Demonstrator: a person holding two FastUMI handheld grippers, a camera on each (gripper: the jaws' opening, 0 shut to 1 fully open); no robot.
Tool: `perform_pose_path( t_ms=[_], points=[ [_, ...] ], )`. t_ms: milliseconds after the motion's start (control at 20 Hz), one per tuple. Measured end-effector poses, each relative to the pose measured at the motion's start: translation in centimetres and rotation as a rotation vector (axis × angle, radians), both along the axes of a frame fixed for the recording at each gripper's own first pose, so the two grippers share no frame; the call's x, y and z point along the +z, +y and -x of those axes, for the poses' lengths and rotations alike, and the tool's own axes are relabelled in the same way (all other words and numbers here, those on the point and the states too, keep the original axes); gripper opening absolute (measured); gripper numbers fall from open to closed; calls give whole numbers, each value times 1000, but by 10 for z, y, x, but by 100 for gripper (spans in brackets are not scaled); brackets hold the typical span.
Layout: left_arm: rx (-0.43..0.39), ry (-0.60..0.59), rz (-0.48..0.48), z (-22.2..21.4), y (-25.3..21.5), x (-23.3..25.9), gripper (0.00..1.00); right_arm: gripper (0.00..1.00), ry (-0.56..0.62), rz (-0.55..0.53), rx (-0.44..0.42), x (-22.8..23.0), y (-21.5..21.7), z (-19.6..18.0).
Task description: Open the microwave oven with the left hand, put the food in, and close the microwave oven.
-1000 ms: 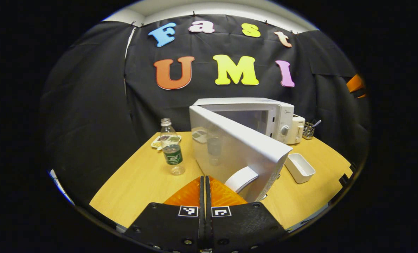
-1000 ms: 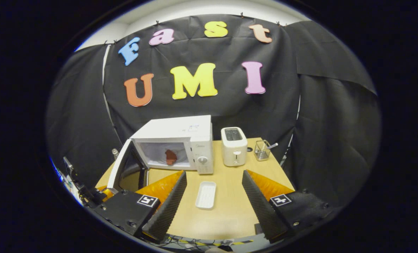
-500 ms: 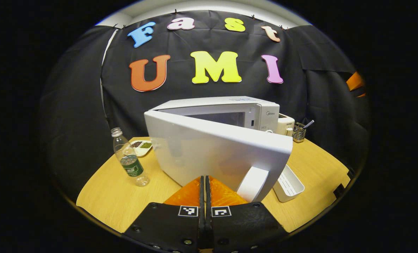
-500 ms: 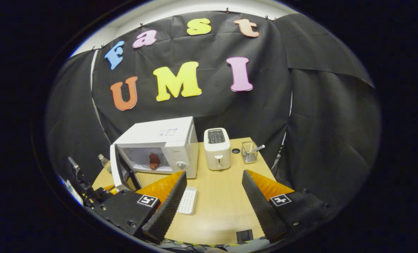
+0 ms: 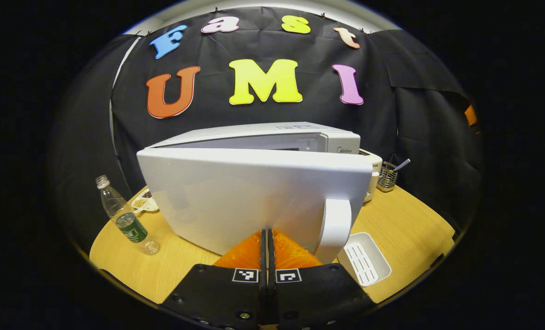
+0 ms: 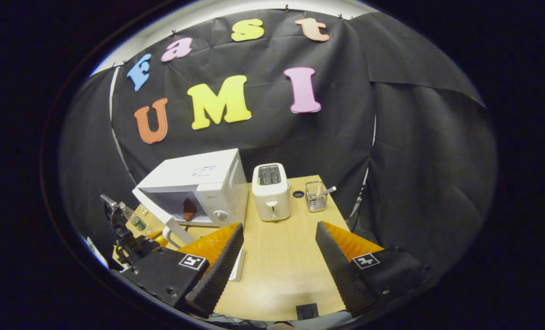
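The white microwave [image 5: 272, 135] stands at the back of the wooden table. Its door [image 5: 254, 197] is ajar at a narrow angle, outer face toward me. My left gripper [image 5: 267, 231] is shut with nothing between its fingers, tips against that outer face just left of the door handle [image 5: 334, 224]. In the right gripper view the microwave [image 6: 208, 176] shows a brownish-red piece of food [image 6: 189, 208] inside, behind the half-shut door [image 6: 155, 208]. My right gripper [image 6: 279, 227] hangs open and holds nothing above the table's front, well clear of the oven.
A water bottle [image 5: 125, 215] and a small dish of seeds [image 5: 144, 201] stand left of the door. A white tray [image 5: 364, 259] lies right of the handle. A toaster [image 6: 270, 192] and a wire utensil holder [image 6: 316, 196] stand right of the microwave.
The door has swung from wide open toward the oven, with my shut left gripper following against its outer face. The right gripper has drawn back, staying open.
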State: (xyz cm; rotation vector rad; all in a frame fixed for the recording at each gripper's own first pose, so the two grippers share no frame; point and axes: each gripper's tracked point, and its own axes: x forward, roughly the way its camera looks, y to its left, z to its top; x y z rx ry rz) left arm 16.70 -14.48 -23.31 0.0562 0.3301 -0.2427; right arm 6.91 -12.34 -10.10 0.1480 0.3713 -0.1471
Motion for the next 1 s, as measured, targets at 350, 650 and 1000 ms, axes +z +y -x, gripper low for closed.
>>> perform_pose_path(
  t_ms=[350,650,1000],
  points=[
    [-5,37,6,-48,-28,-12,0,100,21,6,-57,-3,-32,2],
    [9,42,4,-79,-39,-12,0,91,42,-15,-100,-10,-54,4],
    [4,50,0,-87,-46,-18,8,100,42,-16,-105,-6,-56,4]
  ],
)
